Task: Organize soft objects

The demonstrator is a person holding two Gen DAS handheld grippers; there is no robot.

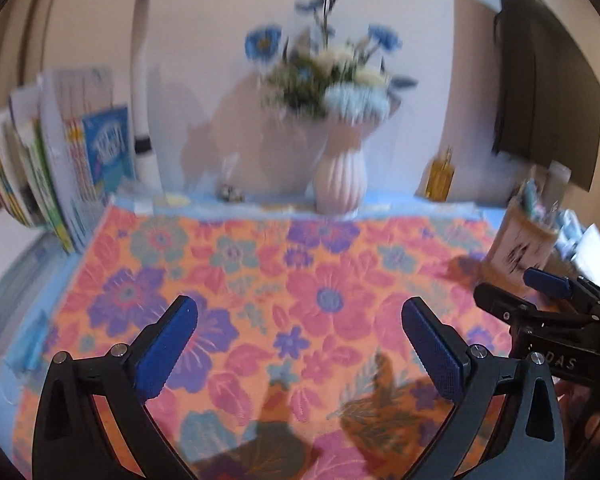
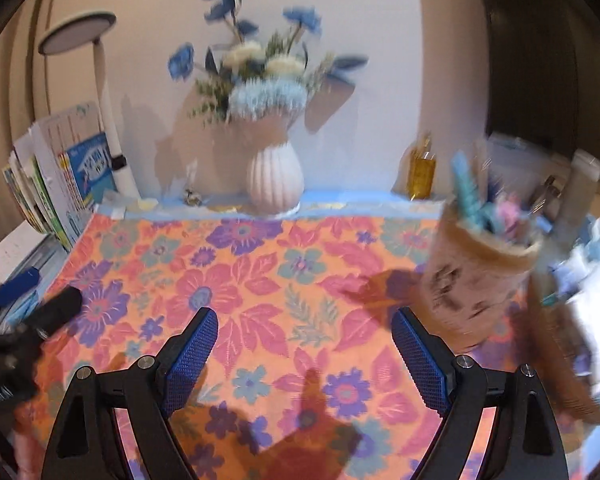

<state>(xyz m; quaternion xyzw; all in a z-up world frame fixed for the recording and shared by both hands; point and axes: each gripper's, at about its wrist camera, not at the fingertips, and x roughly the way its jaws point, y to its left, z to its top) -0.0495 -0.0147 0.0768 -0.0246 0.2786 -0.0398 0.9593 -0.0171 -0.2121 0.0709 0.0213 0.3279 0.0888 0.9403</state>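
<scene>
A: Biggest first: the floral cloth (image 1: pixel 284 280) fills the lower half of the left wrist view; orange, with pink and purple blooms; it lies flat on the table and nothing grips it.

B: The same cloth (image 2: pixel 260 280) spreads across the right wrist view; behind it at centre top stands the ribbed vase of flowers (image 2: pixel 275 180); the left view has that vase (image 1: pixel 340 178) at centre too, blurred.

A: The books (image 1: pixel 52 168) lean at the left edge of my frame beside the white lamp (image 1: pixel 140 80); the dark monitor (image 1: pixel 548 80) fills the upper right.

B: Mine shows the furry cup (image 2: pixel 476 276) large at right centre, stuffed with soft coloured pieces; in yours the cup (image 1: pixel 520 248) is only a small blur at the right edge.

A: The amber bottle (image 1: pixel 440 178) stands right of the vase; the left gripper (image 1: pixel 300 340) is spread wide and empty.

B: The right gripper (image 2: pixel 304 352) is likewise parted and empty, over bare cloth; the cup sits just beyond its right finger; whether they touch, I cannot tell.
</scene>
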